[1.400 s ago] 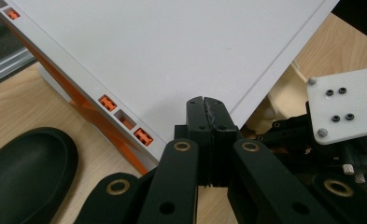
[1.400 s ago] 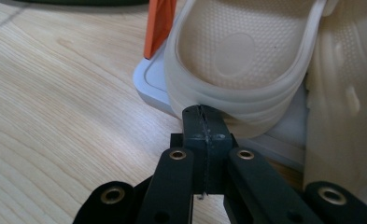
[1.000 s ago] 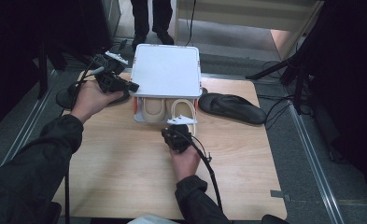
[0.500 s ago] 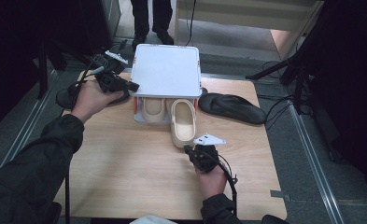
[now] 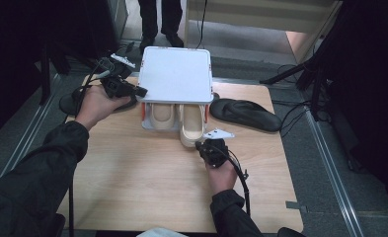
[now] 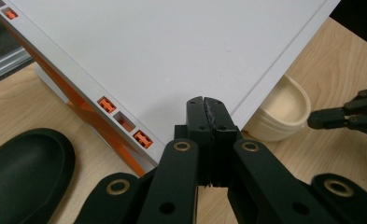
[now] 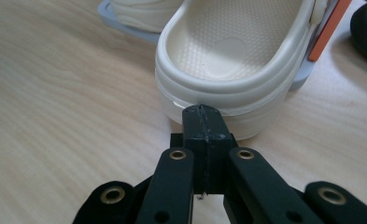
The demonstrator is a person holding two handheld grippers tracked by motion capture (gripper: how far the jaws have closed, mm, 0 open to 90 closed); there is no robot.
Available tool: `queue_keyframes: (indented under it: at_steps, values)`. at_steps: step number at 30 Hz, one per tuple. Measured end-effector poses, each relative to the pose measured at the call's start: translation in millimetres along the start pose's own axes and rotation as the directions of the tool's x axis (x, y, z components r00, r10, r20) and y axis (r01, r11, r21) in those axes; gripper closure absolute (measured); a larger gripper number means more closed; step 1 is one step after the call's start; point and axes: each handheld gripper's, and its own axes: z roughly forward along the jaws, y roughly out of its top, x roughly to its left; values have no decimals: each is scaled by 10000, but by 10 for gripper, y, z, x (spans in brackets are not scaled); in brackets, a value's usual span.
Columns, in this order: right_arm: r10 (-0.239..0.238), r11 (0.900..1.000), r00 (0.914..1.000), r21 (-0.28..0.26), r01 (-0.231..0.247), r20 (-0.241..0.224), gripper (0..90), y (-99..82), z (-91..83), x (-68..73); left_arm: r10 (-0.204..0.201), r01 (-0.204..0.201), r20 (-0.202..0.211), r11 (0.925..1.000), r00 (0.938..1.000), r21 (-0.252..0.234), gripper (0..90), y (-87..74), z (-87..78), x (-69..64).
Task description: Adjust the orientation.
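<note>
With closed fingers, the right gripper [image 7: 203,112] nudges the cream rubber clog [image 7: 232,56] under the white shelf rack [image 5: 175,74]; the left gripper [image 6: 205,105], also closed, steadies it. An off-centre push could twist the clog against the orange frame.

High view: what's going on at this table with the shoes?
A person works two hand-held tools at a small white shoe rack on a wooden table. The left tool, jaws shut, rests against the rack's top front corner. The right tool, also shut, has its tip against the heel of the right cream clog, which sticks out of the rack farther than the left cream clog. Black sandals lie either side of the rack.
</note>
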Motion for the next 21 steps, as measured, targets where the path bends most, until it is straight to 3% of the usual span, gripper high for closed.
queue_keyframes:
  at_steps: [13, 21]
  values:
    - [125, 9999, 9995, 49, -126, 287, 900, 332, 370, -64, -19, 19, 68, 10000, 10000, -10, 900, -2, 0, 6]
    - [184, 9998, 9994, 11, -185, 277, 900, 412, 499, -46, -12, 12, 74, 10000, 10000, -37, 900, -5, 0, 7]
